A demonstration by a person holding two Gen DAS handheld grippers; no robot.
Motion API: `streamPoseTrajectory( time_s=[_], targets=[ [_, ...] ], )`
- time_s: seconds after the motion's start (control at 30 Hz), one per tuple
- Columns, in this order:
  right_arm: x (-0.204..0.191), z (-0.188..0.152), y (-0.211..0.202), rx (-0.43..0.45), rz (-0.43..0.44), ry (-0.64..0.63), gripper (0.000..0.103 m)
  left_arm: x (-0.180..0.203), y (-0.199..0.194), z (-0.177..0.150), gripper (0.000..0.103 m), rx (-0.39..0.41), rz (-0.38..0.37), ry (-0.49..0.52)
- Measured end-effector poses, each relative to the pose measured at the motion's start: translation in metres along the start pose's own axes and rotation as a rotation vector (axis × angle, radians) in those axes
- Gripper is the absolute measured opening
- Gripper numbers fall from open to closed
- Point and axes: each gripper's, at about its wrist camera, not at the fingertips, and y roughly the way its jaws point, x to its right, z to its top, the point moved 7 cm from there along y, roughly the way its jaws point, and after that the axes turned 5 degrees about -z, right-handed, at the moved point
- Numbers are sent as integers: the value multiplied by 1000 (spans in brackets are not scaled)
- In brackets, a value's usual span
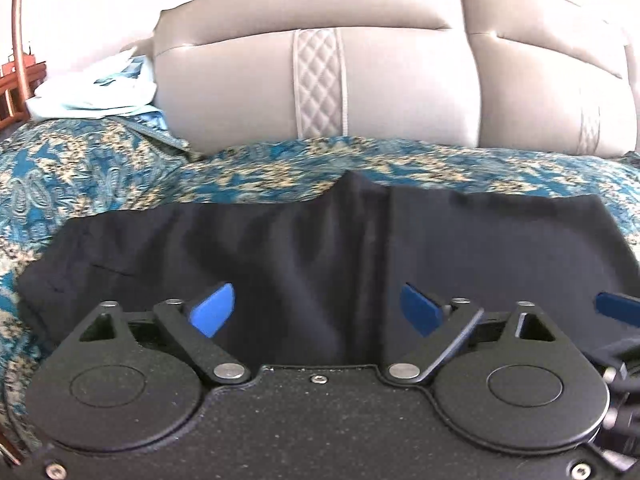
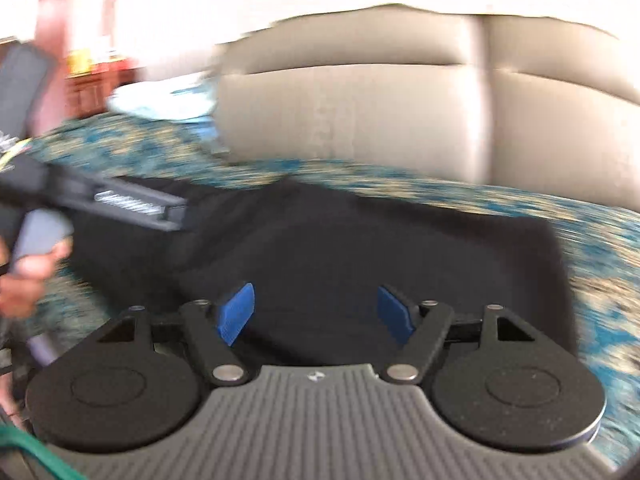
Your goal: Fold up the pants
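Note:
Dark navy pants [image 1: 320, 248] lie folded in a wide band across a teal and gold patterned bedspread [image 1: 100, 168]. A ridge of cloth runs up their middle. My left gripper [image 1: 316, 310] is open just above the near part of the pants, its blue pads apart and empty. In the right wrist view the same pants [image 2: 360, 248] lie flat, blurred by motion. My right gripper [image 2: 316, 314] is open above their near edge and holds nothing. The left gripper's body [image 2: 120, 204] and the hand that holds it show at the left of the right wrist view.
A padded beige headboard [image 1: 360, 80] stands right behind the pants. A pale blue and white cloth pile [image 1: 100, 92] lies at the far left of the bed. Wooden furniture [image 2: 80, 40] stands beyond the bed at the left.

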Motion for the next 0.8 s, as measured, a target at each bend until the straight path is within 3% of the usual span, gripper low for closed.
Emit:
streamPoseTrajectory(
  time_s=[0.07, 0.13, 0.23, 0.4, 0.5, 0.53, 0.8],
  targets=[
    [20, -4, -4, -6, -81, 35, 44, 12, 2, -1, 64, 6, -27, -21],
    [42, -10, -9, -17, -161, 77, 36, 21, 4, -5, 53, 5, -65, -38],
    [66, -20, -16, -29, -264, 112, 35, 37, 6, -10, 53, 8, -103, -32],
    [85, -41, -26, -65, -368, 116, 36, 54, 15, -28, 53, -24, -101, 27],
    [88, -50, -31, -86, -395, 128, 40, 55, 18, -42, 53, -57, -92, 36],
    [89, -51, -34, -83, -403, 125, 46, 54, 18, -45, 54, -55, -89, 39],
    [94, -55, -44, -91, -425, 132, 57, 49, 12, -53, 58, -39, -82, 72]
  ],
)
